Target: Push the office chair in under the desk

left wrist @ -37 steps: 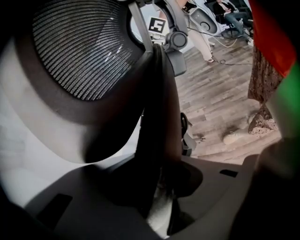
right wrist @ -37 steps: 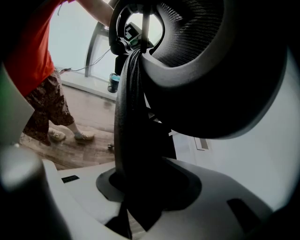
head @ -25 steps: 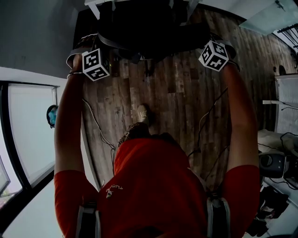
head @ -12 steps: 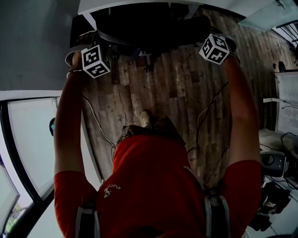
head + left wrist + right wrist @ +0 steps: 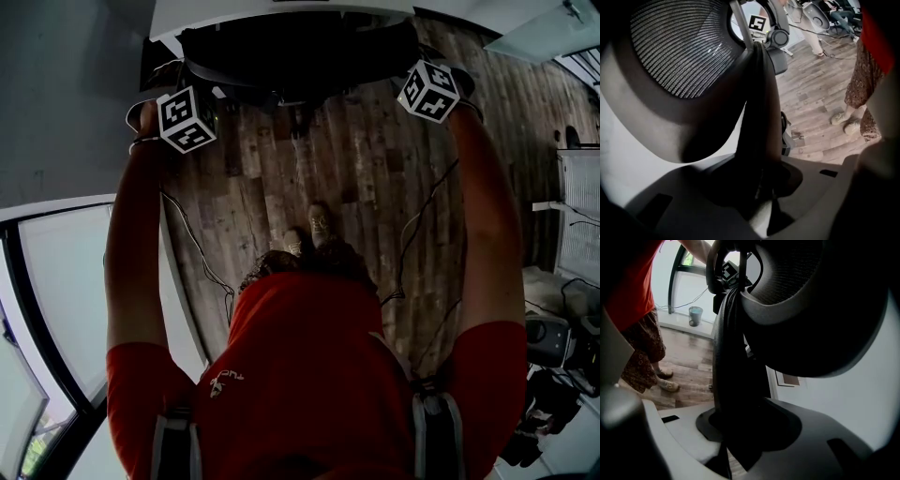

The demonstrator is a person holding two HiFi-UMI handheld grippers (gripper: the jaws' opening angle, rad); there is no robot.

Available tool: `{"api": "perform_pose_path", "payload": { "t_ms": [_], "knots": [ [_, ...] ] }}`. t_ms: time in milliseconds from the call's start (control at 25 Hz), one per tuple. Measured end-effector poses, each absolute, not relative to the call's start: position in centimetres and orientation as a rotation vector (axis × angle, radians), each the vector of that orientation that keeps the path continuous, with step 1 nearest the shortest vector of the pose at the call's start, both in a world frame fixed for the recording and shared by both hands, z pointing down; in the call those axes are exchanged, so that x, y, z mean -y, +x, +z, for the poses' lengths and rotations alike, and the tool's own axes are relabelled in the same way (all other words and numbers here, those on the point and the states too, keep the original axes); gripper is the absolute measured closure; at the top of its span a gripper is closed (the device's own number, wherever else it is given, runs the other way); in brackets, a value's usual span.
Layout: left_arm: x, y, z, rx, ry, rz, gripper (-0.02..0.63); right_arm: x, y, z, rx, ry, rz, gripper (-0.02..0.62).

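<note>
- Your left gripper (image 5: 761,187) holds the office chair (image 5: 300,52) - jaws half closed on the left edge of its backrest.
- Your right gripper (image 5: 740,427) clamps the opposite edge, its 2 jaws likewise half closed.
- The chair stands on the wood floor (image 5: 356,187), tucked partly beneath the white worktop (image 5: 244,11).

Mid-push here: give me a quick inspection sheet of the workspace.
Surface: wood plank floor.
Job's things: office chair, mostly under the white desk.
Clutter: dark gear heaped at the right edge.
Grippers: left gripper and right gripper, each shut on a side edge of the chair's back.
Cables: two leads trailing across the floor.
Surroundings: glass door at left.
</note>
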State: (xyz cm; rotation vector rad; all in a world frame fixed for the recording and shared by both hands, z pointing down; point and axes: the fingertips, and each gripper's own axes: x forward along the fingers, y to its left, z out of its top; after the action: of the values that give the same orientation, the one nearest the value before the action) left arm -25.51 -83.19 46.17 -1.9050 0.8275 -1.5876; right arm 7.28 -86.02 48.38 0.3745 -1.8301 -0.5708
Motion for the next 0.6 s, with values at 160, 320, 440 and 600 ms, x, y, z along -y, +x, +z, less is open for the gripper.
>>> {"api": "perform_pose_path", "payload": {
  "t_ms": [160, 320, 440, 600],
  "knots": [
    [85.2, -25.8, 45.9, -0.835, -1.902, -1.595, 0.466, 88.1, 7.0, 48.1, 1.833, 0.369, -0.573, 0.439],
    [87.3, -25.8, 45.8, -0.842, -1.899, -1.598, 0.465, 90.1, 7.0, 48.0, 1.833, 0.368, -0.577, 0.439],
    [88.6, -26.1, 45.8, -0.848, -1.897, -1.607, 0.465, 91.6, 6.8, 48.0, 1.835, 0.366, -0.582, 0.439],
    [90.3, -26.4, 45.9, -0.855, -1.893, -1.622, 0.465, 93.3, 6.5, 47.9, 1.838, 0.367, -0.593, 0.439]
  ]
}}
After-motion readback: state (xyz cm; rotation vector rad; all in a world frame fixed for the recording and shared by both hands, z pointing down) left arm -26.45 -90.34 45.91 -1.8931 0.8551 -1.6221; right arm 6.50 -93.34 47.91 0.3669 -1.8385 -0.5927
